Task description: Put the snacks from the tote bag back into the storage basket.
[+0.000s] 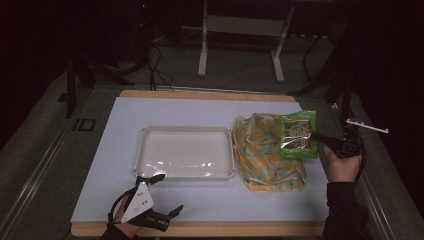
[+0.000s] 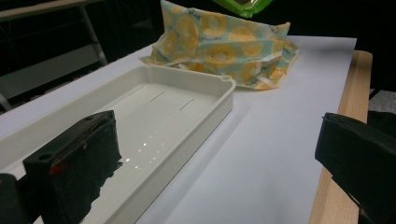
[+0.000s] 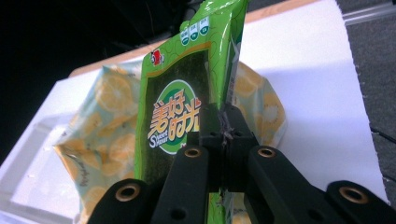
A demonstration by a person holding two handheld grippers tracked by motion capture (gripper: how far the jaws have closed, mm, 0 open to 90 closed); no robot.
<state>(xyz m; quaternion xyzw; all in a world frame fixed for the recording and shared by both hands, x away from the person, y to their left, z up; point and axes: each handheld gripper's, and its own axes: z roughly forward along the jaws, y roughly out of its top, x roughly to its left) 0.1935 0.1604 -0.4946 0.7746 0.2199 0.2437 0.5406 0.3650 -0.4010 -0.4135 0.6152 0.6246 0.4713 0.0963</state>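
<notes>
Here a green seaweed snack packet [image 1: 298, 135] is held pinched at its right edge by the right gripper [image 1: 316, 136], above the lemon-print cloth bag [image 1: 262, 152] that lies crumpled on the white sheet to the right of the white plastic tray [image 1: 186, 152]. In the right gripper view the jaws are seen closed tight on the packet's [image 3: 180, 107] side seam. The packet is judged light, thin and springy, with a glossy film that may slide between the pads; its contents are probably brittle, so the flat sealed edge is the better place to be gripped, not the middle. The left gripper [image 1: 162, 197] is kept near the table's front edge, jaws spread apart and holding nothing.
</notes>
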